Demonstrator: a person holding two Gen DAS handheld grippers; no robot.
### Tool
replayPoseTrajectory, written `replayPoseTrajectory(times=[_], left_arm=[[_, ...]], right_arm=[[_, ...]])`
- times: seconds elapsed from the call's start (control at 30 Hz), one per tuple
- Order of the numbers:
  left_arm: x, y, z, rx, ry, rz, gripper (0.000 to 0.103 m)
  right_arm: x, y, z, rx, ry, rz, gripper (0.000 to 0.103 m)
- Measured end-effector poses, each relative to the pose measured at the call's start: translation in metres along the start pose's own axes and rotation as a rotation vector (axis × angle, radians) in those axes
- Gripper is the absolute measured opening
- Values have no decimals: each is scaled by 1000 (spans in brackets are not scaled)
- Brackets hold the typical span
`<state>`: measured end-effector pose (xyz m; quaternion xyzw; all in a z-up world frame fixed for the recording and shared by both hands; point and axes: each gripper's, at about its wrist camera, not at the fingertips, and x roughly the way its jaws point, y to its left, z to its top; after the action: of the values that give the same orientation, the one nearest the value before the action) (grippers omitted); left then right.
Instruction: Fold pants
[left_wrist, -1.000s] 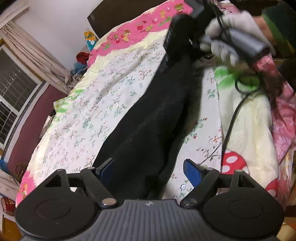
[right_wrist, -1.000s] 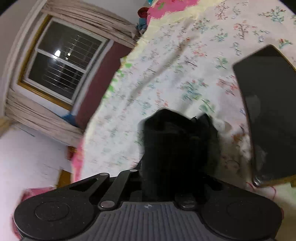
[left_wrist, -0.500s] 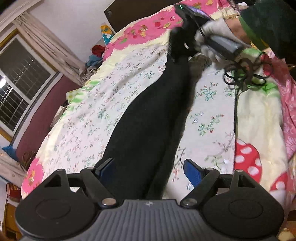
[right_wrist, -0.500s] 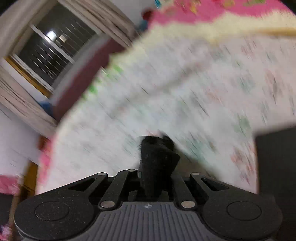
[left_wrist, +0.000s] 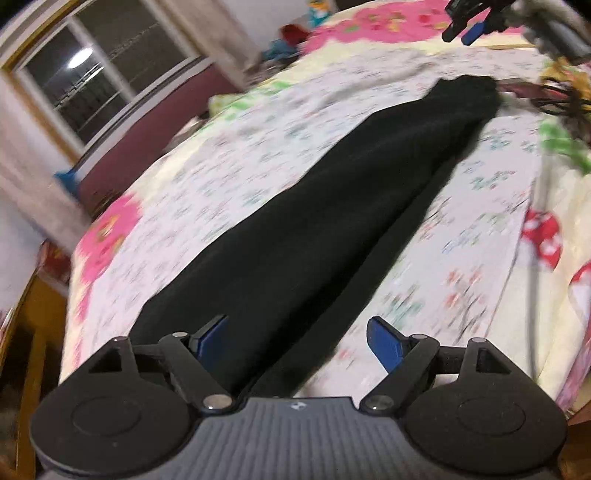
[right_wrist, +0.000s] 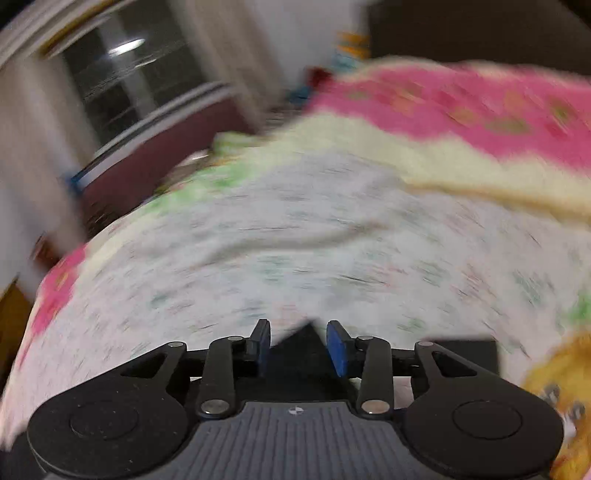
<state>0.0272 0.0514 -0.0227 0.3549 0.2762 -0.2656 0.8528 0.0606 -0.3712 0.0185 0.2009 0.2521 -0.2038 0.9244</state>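
Black pants lie stretched in one long strip across the floral bed sheet. My left gripper hovers open over their near end, its blue pads wide apart and off the cloth. In the left wrist view my right gripper hangs above the pants' far end, held by a gloved hand. In the blurred right wrist view the right gripper has its jaws opening. A corner of the black pants shows in the gap below them, and the pads do not press on it.
A window and curtains stand beyond the bed's left edge. Clothes are piled at the far side. A black cable coils by the pants' far end. A mushroom-print blanket lies to the right, and a dark flat object rests on the sheet.
The right gripper has let go of the pants' far end and risen; that end now lies flat on the sheet. The left gripper has swung sideways along the bed, still open.
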Motion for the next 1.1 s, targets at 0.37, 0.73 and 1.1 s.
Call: replayPoseTrajectory(times=[0.37, 0.73, 1.1], left_arm=[[10, 102, -105, -172, 155, 270, 97], [-5, 168, -119, -322, 22, 332, 98], [90, 230, -169, -535, 171, 291, 103]], right_arm=[[71, 151, -95, -261, 396, 190, 29], [50, 326, -109, -643, 337, 583, 28], [143, 401, -136, -746, 480, 594, 29]])
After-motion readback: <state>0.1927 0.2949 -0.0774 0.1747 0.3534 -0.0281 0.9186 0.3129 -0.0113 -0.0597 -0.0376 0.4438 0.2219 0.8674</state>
